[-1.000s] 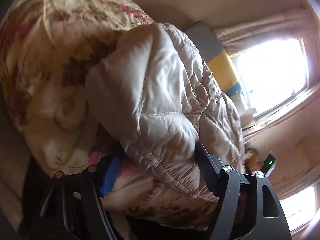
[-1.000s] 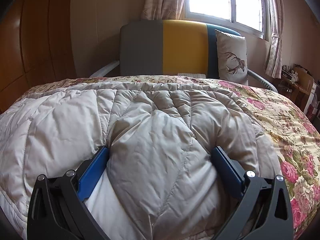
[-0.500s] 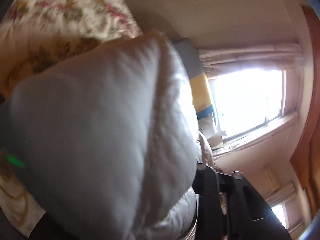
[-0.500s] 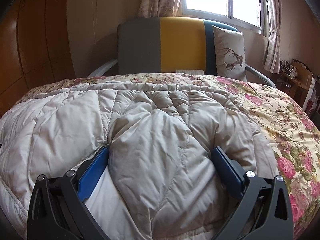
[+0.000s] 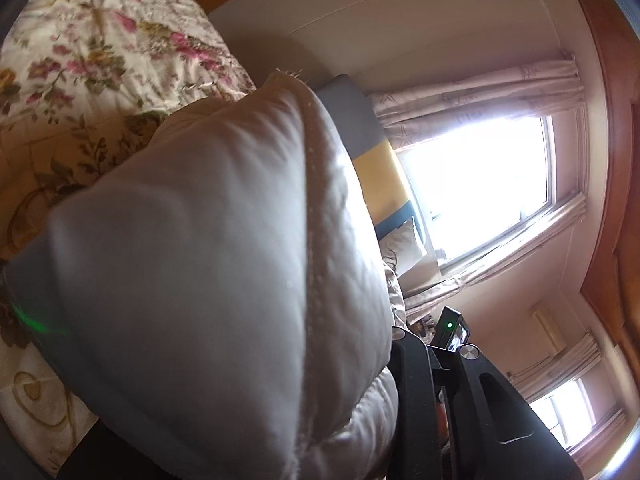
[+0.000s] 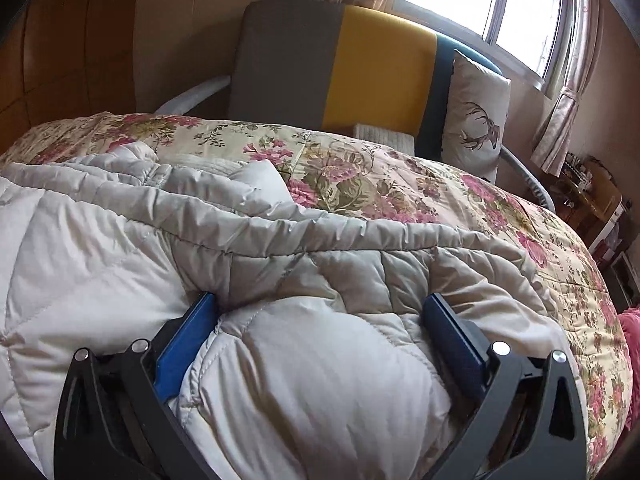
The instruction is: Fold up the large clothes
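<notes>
1. Coat (image 6: 320, 380) lies on the bed (image 6: 500, 216), one end raised
2. Left gripper (image 5: 384, 400): jaws narrowed, clamping a coat fold
3. Right gripper (image 6: 320, 332): jaws wide, padding bulging between; hold uncertain
4. Step judged: first fold; next, carry gripped edge across

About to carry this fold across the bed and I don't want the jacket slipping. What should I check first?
1. Left gripper shut on jacket: ok, jaws just closed on the fabric.
2. Right gripper gripping jacket: not ok, fabric bulges between wide jaws.
3. Bedspread caught by the right gripper: cannot tell.
4. Landing area beyond the jacket: ok, flat bedspread.
5. Pillow out of the way: ok.
</notes>
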The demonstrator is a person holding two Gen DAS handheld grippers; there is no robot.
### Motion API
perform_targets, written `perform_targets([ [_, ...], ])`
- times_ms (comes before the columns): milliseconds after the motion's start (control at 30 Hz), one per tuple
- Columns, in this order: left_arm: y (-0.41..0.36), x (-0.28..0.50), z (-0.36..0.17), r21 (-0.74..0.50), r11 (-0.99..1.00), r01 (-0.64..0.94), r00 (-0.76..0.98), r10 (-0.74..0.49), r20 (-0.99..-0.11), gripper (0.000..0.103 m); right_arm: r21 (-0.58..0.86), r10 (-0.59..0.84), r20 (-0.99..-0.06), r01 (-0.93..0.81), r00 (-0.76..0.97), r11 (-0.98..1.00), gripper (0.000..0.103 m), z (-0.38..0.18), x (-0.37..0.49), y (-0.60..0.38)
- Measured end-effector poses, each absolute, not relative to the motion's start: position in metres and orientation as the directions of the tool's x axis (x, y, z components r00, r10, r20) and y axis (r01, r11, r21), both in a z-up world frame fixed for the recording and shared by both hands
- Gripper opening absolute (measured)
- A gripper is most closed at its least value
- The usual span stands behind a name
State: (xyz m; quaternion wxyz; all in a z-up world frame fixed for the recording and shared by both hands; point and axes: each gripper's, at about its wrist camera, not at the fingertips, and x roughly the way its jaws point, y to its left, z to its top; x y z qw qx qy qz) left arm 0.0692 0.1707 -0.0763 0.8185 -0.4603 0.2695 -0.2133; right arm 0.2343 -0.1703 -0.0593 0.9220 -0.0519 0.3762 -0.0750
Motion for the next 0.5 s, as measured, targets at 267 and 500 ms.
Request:
perform_targets([
  [267, 0.17, 0.062, -0.067, -0.856, 0.509, 0.094, 0.766, -0.586, -0.264, 0.026, -0.132, -0.161, -0.633, 0.099, 0.757, 0.986, 0.101, -0.026, 0.166, -0.17],
  [500, 0.164, 0.056, -0.05, -0.832, 0.543, 0.111, 0.772, -0.574, -0.272, 0.026, -0.255, -0.206, -0.54, 0.075, 0.816, 0.964, 0.101, -0.059, 0.102, -0.142],
])
